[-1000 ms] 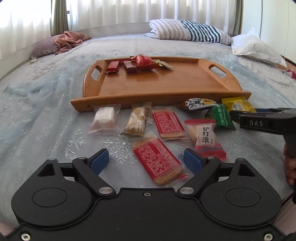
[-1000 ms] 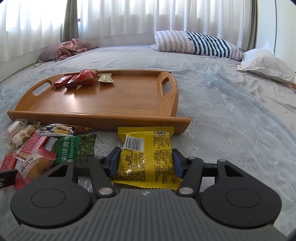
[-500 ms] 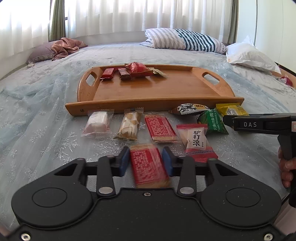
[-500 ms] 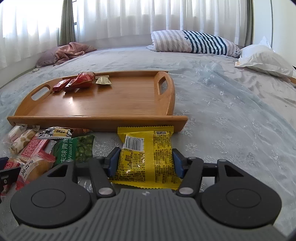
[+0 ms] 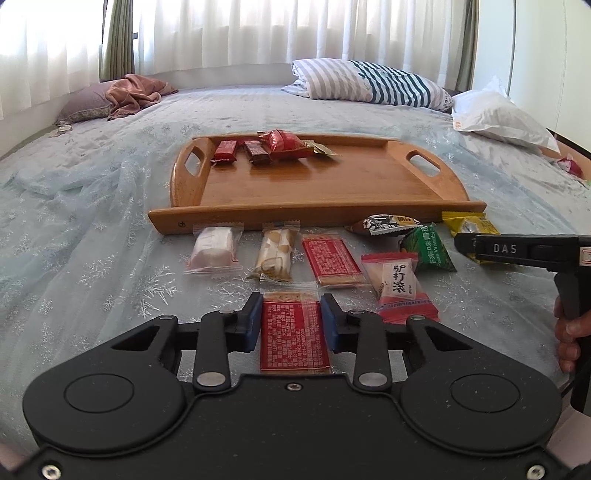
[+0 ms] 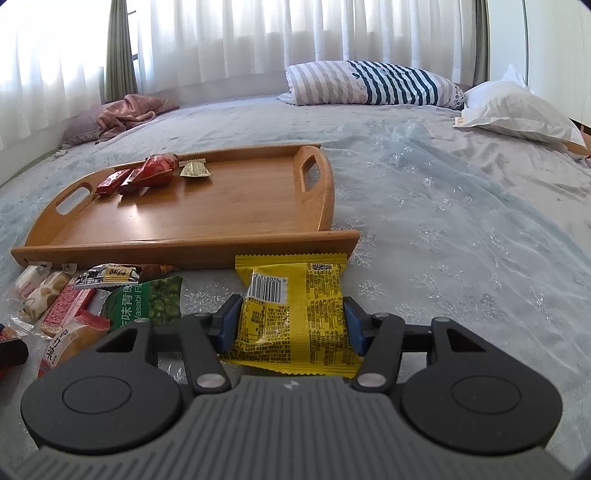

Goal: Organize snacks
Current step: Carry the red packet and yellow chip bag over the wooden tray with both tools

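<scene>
Bed (image 5: 92, 258): tray (image 5: 332, 210) w/ 4 snacks (image 5: 273, 147) (far-left corner).

Bed (image 5: 110, 229): pale blue snowflake-embroidered cover, creased | Striped pillow (image 5: 369, 83): at bed's far edge | White pillow (image 5: 498, 118): right of striped pillow | Pink cloth (image 5: 135, 92): on mauve cushion (image 5: 83, 107), far left | Sheer white curtains (image 5: 277, 29): behind bed, daylight through.

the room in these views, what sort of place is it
A bedroom, most likely: the snacks lie on a bed with a pale blue bedspread, a striped pillow sits at its far side, and sheer curtains cover the window behind.
</scene>
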Demonstrator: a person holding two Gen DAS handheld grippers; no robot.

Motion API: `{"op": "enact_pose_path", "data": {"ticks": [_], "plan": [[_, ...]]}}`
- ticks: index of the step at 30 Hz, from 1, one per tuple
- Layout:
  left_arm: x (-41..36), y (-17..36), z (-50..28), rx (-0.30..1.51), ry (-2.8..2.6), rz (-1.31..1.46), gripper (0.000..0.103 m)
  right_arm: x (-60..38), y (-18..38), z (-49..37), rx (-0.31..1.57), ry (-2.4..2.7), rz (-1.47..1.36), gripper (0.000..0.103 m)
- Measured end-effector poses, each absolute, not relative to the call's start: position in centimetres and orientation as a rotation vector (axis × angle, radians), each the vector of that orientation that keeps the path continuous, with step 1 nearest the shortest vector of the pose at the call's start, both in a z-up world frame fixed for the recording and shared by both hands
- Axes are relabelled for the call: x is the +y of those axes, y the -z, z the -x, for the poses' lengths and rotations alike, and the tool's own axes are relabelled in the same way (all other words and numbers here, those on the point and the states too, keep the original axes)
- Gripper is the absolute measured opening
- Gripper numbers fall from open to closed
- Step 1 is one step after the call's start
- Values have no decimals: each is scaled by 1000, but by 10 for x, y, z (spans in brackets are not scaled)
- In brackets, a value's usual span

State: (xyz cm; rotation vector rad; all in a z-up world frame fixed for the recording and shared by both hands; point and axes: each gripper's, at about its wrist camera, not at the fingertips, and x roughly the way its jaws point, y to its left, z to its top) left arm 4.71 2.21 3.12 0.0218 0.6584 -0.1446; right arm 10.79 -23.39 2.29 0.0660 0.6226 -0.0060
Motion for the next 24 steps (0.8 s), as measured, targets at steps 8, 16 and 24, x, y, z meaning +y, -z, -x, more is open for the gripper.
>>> {"op": "enact_pose_path", "data": {"ticks": [8,16,24], "plan": [[24,-44,-50,639,173,18,32,-239,-28,-103,627,0,-96,59],[15,-59,-60,588,216,15,32,-238,-47,-93,579,-6,-111,59],[5,-77,-83,512,259,-16,32,-235,-67,-103,533,-24,-117,60]]}}
